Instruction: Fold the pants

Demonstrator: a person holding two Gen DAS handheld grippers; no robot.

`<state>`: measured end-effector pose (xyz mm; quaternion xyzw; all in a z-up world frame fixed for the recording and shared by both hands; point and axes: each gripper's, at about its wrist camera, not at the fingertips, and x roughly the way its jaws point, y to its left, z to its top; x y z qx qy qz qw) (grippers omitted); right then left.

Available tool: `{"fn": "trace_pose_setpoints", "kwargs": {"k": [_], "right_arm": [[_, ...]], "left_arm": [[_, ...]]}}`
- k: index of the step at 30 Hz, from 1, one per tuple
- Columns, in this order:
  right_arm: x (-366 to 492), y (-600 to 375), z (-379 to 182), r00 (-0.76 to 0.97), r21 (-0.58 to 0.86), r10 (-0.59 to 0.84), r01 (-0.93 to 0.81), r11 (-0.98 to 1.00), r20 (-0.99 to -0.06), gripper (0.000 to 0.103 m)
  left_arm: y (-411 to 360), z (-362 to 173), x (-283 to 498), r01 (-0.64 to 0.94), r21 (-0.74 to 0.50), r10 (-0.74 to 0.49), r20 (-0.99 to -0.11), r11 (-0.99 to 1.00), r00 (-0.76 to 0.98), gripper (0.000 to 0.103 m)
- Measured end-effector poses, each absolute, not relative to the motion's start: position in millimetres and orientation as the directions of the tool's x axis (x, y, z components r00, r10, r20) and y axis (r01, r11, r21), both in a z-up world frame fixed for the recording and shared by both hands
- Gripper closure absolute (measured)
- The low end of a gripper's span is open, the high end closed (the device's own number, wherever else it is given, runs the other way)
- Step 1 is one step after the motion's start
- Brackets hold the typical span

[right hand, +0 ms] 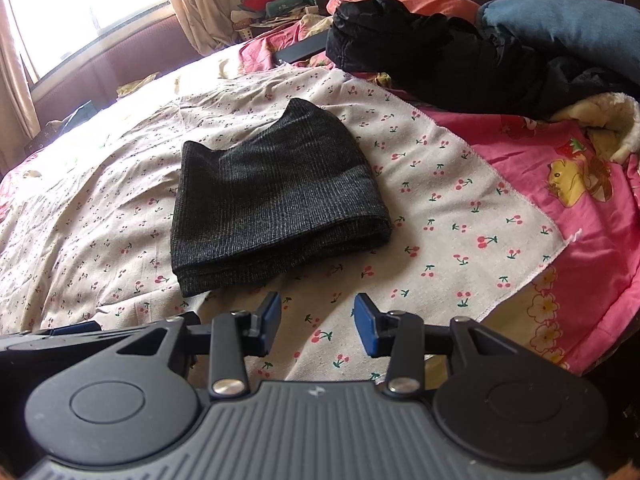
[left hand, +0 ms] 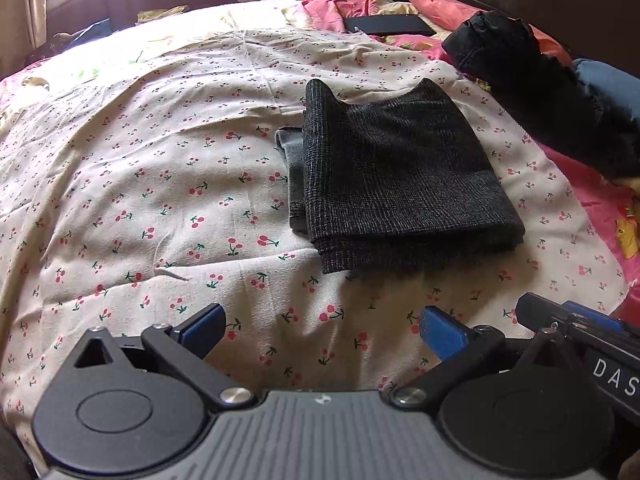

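Dark grey checked pants [left hand: 400,176] lie folded into a compact rectangle on the cherry-print sheet [left hand: 160,168]. A lighter grey inner layer sticks out at the left edge. They also show in the right wrist view [right hand: 276,196]. My left gripper [left hand: 322,330] is open and empty, hovering over the sheet in front of the pants. My right gripper [right hand: 318,324] is open and empty, just short of the pants' near edge. The right gripper's tip also shows at the lower right of the left wrist view [left hand: 576,320].
A black jacket [right hand: 432,52] and a blue garment [right hand: 560,28] are heaped at the back right. A pink cartoon blanket [right hand: 580,200] lies right of the sheet. A dark flat item [left hand: 388,24] lies at the far side. A window [right hand: 80,4] and curtains stand behind.
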<state>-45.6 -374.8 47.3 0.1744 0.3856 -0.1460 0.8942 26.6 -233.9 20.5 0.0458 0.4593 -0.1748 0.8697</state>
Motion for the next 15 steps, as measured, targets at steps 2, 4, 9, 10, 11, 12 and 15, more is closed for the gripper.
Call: {"fn": "trace_pose_setpoints", "kwargs": {"k": [2, 4, 9, 10, 11, 12, 15], "right_arm": [[-44.9, -375.2, 47.0, 0.658, 0.199, -0.126, 0.395, 0.897, -0.743, 0.061], [-44.5, -374.9, 47.2, 0.657, 0.198, -0.124, 0.393, 0.898, -0.743, 0.061], [-44.5, -375.0, 46.8, 0.659, 0.198, -0.12, 0.388, 0.9, -0.743, 0.061], [-44.5, -375.0, 46.8, 0.658, 0.199, -0.12, 0.389, 0.9, -0.743, 0.061], [-44.6, -375.4, 46.4, 0.657, 0.2, -0.119, 0.389, 0.899, -0.744, 0.061], [-44.8, -375.8, 45.9, 0.656, 0.2, -0.118, 0.389, 0.899, -0.745, 0.061], [-45.4, -376.5, 45.1, 0.655, 0.2, -0.118, 0.39, 0.899, -0.746, 0.061]], "left_arm": [[-233.7, 20.0, 27.2, 0.345, -0.083, -0.262, -0.817, 0.935, 0.514, 0.0], [-232.8, 19.6, 27.6, 0.343, -0.089, -0.265, -0.817, 0.935, 0.512, 0.0], [-234.0, 19.2, 27.0, 0.344, -0.082, -0.261, -0.817, 0.935, 0.514, 0.0], [-234.6, 19.2, 26.7, 0.346, -0.078, -0.259, -0.817, 0.935, 0.516, 0.0], [-234.8, 19.1, 26.6, 0.348, -0.074, -0.257, -0.817, 0.934, 0.515, 0.0], [-235.0, 19.0, 26.6, 0.349, -0.073, -0.257, -0.818, 0.934, 0.515, 0.0], [-235.1, 18.8, 26.4, 0.35, -0.072, -0.256, -0.818, 0.934, 0.515, 0.0]]}}
